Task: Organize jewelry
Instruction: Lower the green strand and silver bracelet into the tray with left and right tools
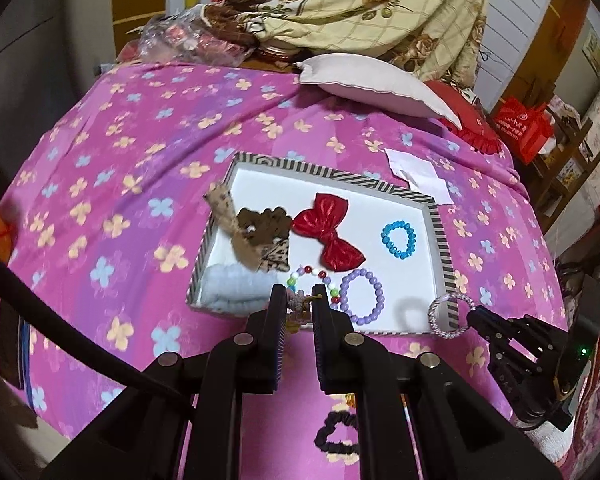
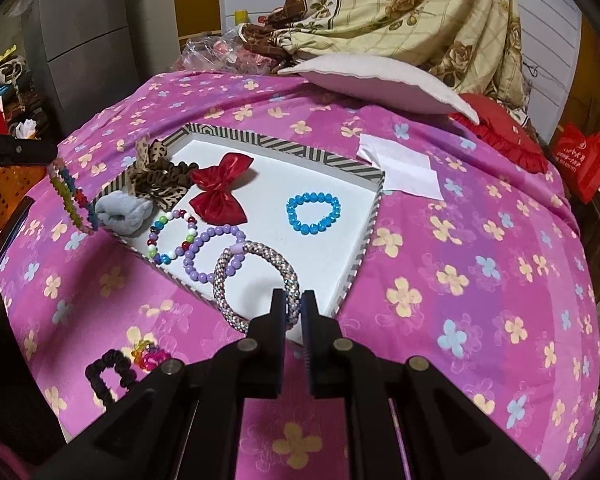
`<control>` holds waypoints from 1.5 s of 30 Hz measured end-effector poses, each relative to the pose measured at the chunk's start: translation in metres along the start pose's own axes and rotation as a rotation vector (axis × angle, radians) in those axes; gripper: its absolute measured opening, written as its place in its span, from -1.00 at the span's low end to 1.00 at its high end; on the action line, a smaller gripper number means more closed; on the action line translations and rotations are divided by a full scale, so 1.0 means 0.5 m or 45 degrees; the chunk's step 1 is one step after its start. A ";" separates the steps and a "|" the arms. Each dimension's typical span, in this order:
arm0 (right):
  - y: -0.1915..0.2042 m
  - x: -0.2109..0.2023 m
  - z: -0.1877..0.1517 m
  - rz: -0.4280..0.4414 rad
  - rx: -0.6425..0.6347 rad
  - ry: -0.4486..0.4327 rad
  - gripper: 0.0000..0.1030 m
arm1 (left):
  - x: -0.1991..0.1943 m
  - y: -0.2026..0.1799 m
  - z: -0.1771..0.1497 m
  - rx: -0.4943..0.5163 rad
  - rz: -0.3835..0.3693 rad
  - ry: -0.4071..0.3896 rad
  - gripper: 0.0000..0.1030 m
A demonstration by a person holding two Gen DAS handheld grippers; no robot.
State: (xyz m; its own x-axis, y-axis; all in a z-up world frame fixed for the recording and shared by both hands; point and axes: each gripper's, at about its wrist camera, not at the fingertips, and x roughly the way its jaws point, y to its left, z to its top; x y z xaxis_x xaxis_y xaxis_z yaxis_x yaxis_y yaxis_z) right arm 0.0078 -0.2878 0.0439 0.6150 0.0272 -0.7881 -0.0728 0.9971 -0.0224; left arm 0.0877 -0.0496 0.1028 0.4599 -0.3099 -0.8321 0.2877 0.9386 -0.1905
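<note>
A striped-rim tray (image 1: pixel 436 220) (image 2: pixel 364 240) lies on the pink bed. In it are a red bow (image 1: pixel 328 232) (image 2: pixel 218 192), a blue bead bracelet (image 1: pixel 398 239) (image 2: pixel 313 212), a purple bead bracelet (image 1: pixel 362 296) (image 2: pixel 212 252), a multicolour bead bracelet (image 1: pixel 312 276) (image 2: pixel 172 236), brown scrunchies (image 1: pixel 260 228) and a pale blue scrunchie (image 1: pixel 236 284) (image 2: pixel 122 210). My right gripper (image 2: pixel 293 304) (image 1: pixel 474 318) is shut on a sparkly rope bracelet (image 2: pixel 256 284) (image 1: pixel 444 314) over the tray's near corner. My left gripper (image 1: pixel 300 300) (image 2: pixel 48 160) is shut on a colourful bead bracelet (image 2: pixel 74 200) that hangs down.
A black scrunchie (image 2: pixel 108 376) (image 1: pixel 336 436) and a small bright hair tie (image 2: pixel 150 356) lie on the bed in front of the tray. A white paper (image 2: pixel 404 168) lies beyond the tray. A pillow (image 2: pixel 376 80) and a blanket are at the back.
</note>
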 end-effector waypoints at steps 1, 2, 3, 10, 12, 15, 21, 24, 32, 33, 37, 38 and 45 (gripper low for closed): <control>-0.001 0.006 0.001 0.001 0.003 0.006 -0.85 | 0.002 -0.004 0.004 0.007 0.004 0.000 -0.36; -0.003 0.012 0.003 0.003 0.006 0.012 -0.85 | 0.006 -0.010 0.009 0.017 0.008 0.000 -0.36; -0.004 0.019 0.005 0.006 0.010 0.018 -0.85 | 0.008 -0.014 0.013 0.022 0.009 -0.001 -0.36; -0.007 0.076 0.014 0.024 0.017 0.072 -0.85 | 0.037 -0.054 0.049 0.063 0.024 0.001 -0.36; -0.006 0.095 0.015 0.027 0.012 0.090 -0.85 | 0.047 -0.066 0.059 0.078 0.032 0.003 -0.36; -0.007 0.126 0.017 0.024 0.005 0.123 -0.85 | 0.066 -0.082 0.075 0.096 0.042 0.010 -0.36; -0.013 0.166 0.011 0.006 -0.007 0.179 -0.85 | 0.102 -0.118 0.109 0.130 0.047 0.022 -0.36; -0.013 0.175 0.011 0.002 -0.020 0.181 -0.85 | 0.117 -0.134 0.125 0.146 0.048 0.028 -0.36; -0.022 0.167 0.013 0.054 0.032 0.151 -0.57 | 0.180 -0.185 0.174 0.139 -0.013 0.069 -0.36; -0.025 0.161 0.012 0.065 0.046 0.141 -0.51 | 0.187 -0.191 0.176 0.139 -0.024 0.076 -0.36; -0.032 0.141 0.010 0.093 0.070 0.106 -0.35 | 0.237 -0.218 0.184 0.143 -0.055 0.103 -0.35; -0.033 0.137 0.010 0.090 0.077 0.102 -0.24 | 0.253 -0.220 0.186 0.135 -0.065 0.110 -0.35; -0.042 0.119 0.006 0.119 0.100 0.080 -0.19 | 0.356 -0.172 0.189 0.078 0.053 0.180 -0.35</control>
State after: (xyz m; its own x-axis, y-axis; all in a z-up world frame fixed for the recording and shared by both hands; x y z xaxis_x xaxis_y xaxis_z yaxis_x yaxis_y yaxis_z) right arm 0.0483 -0.3071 -0.0007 0.5576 0.1182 -0.8216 -0.0639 0.9930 0.0994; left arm 0.2241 -0.1996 0.0202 0.3506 -0.2426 -0.9046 0.3238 0.9377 -0.1260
